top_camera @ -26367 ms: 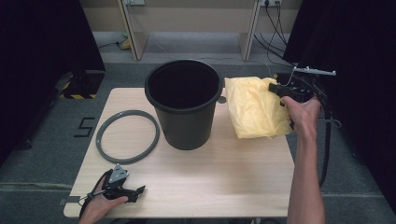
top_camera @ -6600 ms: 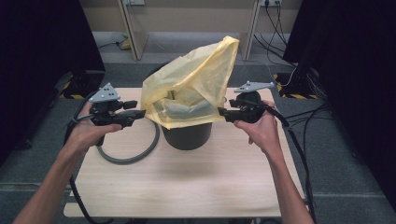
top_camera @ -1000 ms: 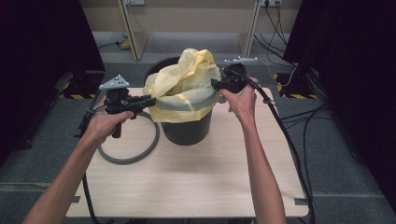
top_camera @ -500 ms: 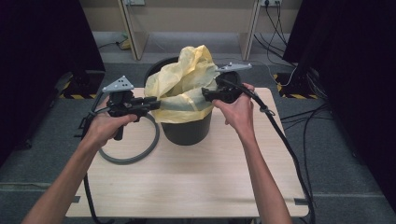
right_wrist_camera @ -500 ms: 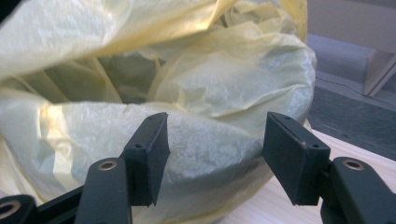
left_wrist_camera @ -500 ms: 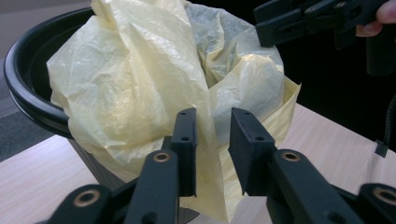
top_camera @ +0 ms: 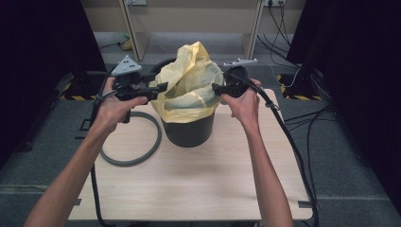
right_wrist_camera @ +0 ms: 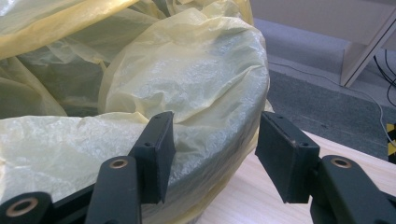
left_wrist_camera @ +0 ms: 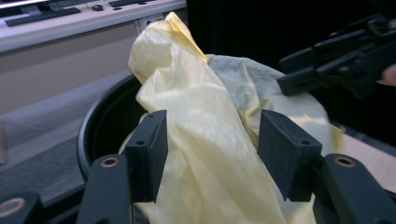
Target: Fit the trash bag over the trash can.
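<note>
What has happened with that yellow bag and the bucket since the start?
The yellow bag, once folded on the table beside the black bucket, was lifted, opened and pulled over the bucket's rim. The left gripper has just been opening its jaws, the bag loose between them; the right gripper stands open at the covered rim. Bucket and grey ring stayed put.

Left claw [top_camera: 161, 88] jaws just opening; right claw [top_camera: 215, 88] jaws closing, gap remains.

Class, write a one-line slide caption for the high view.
Two hand-held grippers flank a yellow bag draped over a black bucket.
</note>
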`<control>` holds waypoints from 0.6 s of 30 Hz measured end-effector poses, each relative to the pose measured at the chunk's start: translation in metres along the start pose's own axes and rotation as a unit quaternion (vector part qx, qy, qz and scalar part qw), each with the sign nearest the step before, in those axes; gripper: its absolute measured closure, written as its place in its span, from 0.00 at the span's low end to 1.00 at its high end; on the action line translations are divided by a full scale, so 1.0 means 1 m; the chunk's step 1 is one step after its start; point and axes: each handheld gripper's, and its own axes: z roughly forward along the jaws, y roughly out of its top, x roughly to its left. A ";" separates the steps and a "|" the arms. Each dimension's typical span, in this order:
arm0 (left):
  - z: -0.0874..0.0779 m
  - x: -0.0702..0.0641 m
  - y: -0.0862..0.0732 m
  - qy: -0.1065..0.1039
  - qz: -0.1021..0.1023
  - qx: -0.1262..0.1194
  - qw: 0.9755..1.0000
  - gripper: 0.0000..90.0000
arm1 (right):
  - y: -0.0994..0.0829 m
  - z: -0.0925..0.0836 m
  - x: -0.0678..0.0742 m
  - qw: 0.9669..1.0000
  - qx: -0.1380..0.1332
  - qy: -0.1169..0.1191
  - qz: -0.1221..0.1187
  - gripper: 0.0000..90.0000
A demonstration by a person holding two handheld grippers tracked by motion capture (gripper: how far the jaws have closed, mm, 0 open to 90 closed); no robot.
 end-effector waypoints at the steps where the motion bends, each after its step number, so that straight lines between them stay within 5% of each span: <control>1: 0.006 -0.001 0.003 0.001 0.002 0.005 1.000 0.47 | 0.000 0.001 0.001 1.000 0.000 0.000 -0.001 0.52; 5: 0.029 0.000 0.005 0.002 0.004 0.039 0.999 0.54 | 0.000 0.001 0.002 1.000 0.000 0.001 -0.001 0.52; 9: 0.035 0.012 -0.002 0.024 0.008 0.060 0.998 0.81 | -0.001 0.000 0.003 1.000 0.001 0.003 -0.002 0.52; 13: 0.026 0.035 -0.011 0.062 -0.014 0.048 0.997 0.97 | -0.001 0.000 0.002 1.000 0.001 0.004 -0.002 0.52; 18: 0.016 0.063 -0.035 0.075 -0.056 0.043 0.995 0.99 | -0.001 0.000 0.003 1.000 0.000 0.002 -0.003 0.52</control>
